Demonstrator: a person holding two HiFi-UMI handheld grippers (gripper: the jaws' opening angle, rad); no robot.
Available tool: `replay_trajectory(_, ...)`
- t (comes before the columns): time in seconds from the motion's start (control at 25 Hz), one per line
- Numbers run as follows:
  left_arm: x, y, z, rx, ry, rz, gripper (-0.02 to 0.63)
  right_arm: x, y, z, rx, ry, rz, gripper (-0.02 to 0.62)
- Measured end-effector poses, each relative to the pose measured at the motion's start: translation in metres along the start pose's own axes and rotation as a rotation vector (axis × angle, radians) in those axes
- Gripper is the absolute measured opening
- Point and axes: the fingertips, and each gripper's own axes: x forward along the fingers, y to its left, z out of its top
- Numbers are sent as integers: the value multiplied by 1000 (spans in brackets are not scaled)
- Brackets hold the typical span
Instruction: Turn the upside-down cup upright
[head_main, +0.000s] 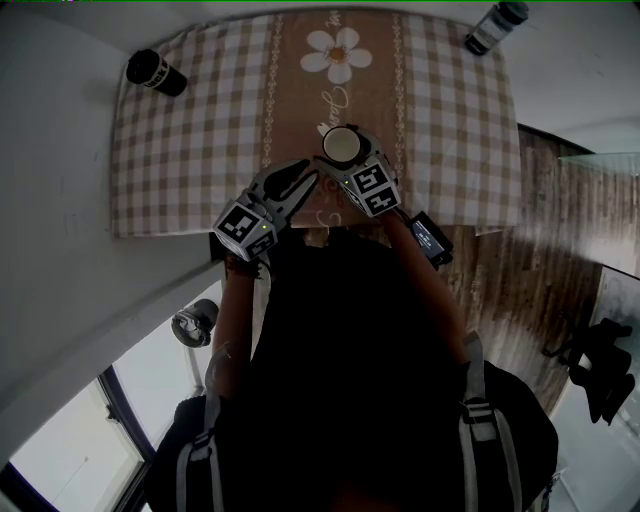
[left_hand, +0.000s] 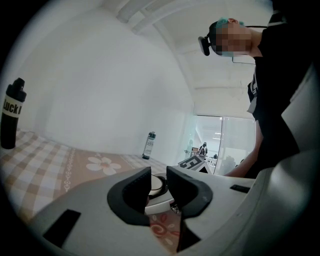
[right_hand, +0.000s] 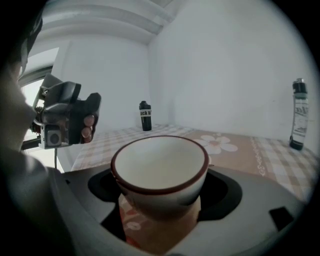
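Note:
A white cup (head_main: 341, 145) with a dark red rim stands upright, mouth up, over the brown middle strip of the checked tablecloth (head_main: 200, 130). My right gripper (head_main: 345, 160) is shut on the cup, its jaws pressing on either side of the cup's body (right_hand: 160, 167); whether the base touches the cloth is hidden. My left gripper (head_main: 300, 180) hovers just left of the cup near the table's front edge. Its jaws stand a little apart with nothing between them, and the cup (left_hand: 157, 185) shows through the gap. The left gripper (right_hand: 65, 115) also appears at the left of the right gripper view.
A black bottle (head_main: 157, 72) stands at the table's far left corner, and a dark-capped bottle (head_main: 495, 27) at the far right corner. A daisy print (head_main: 337, 53) lies beyond the cup. White walls bound the table's far and left sides; wooden floor lies to the right.

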Motion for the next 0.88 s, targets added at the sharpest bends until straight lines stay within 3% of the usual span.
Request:
replay_trajectory(0.08,-1,1,-1,-7,5,4,104,-4,2,5,4,-11,5,468)
replay_trajectory(0.24,0,3,0,-4,3,14,104,-20,5,18,-10,-54,20,471)
replay_trajectory(0.4,4,9,8,-2,-25,41,107,-51,8,52,-4,-193,4,469)
replay_trajectory(0.52,7,18,15,17,-59,119,106,-78,10,85,-15,-366,-34,387)
replay_trajectory(0.6,8,25,21,53,-88,214,106,-91,12,101,-52,-439,-55,327)
replay_trajectory(0.72,4,32,23,95,-114,364,106,-99,13,108,-68,-465,-92,263)
replay_trajectory(0.88,6,32,16,111,-113,425,11,-105,12,110,-108,-487,-168,115)
